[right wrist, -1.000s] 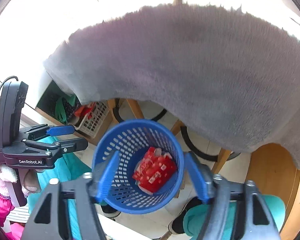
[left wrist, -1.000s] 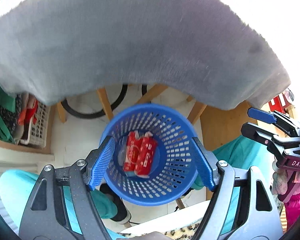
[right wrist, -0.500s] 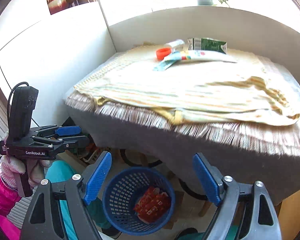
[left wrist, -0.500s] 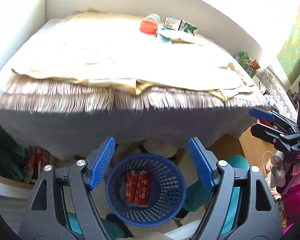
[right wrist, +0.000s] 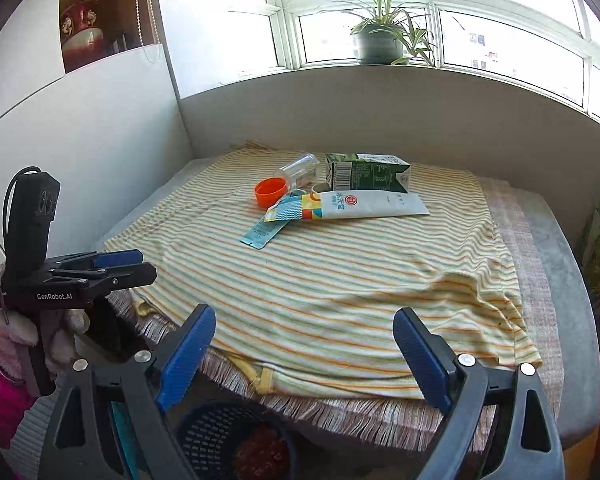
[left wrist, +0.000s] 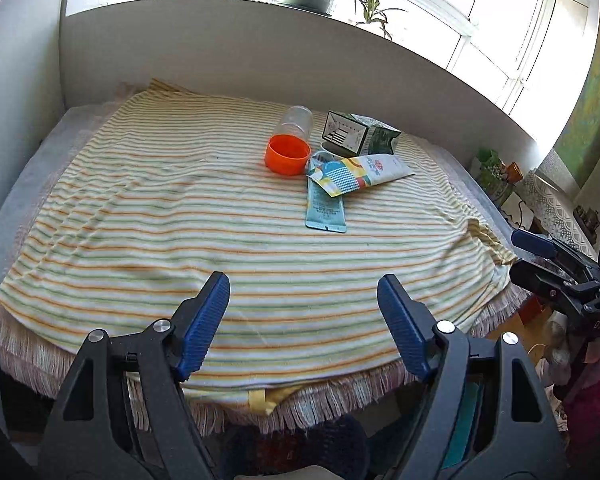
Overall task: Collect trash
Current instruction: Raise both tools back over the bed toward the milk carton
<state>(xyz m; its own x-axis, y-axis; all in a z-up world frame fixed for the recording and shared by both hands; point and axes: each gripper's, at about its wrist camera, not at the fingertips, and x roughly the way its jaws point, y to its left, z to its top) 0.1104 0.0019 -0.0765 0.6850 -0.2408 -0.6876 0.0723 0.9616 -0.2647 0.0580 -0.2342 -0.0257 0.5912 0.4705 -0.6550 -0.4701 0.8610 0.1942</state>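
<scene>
Left gripper (left wrist: 303, 312) and right gripper (right wrist: 303, 348) agape, empty; basket (right wrist: 236, 440) half hidden

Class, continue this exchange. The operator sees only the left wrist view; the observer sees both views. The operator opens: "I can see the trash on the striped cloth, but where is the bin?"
Observer: The blue basket sits below the near edge of the table, just under the right gripper. Something red already lies in it.
Operator: Is the right gripper free? I only see it side-on.
Observer: Yes. Its own view shows the jaws wide open with nothing between them.
</scene>
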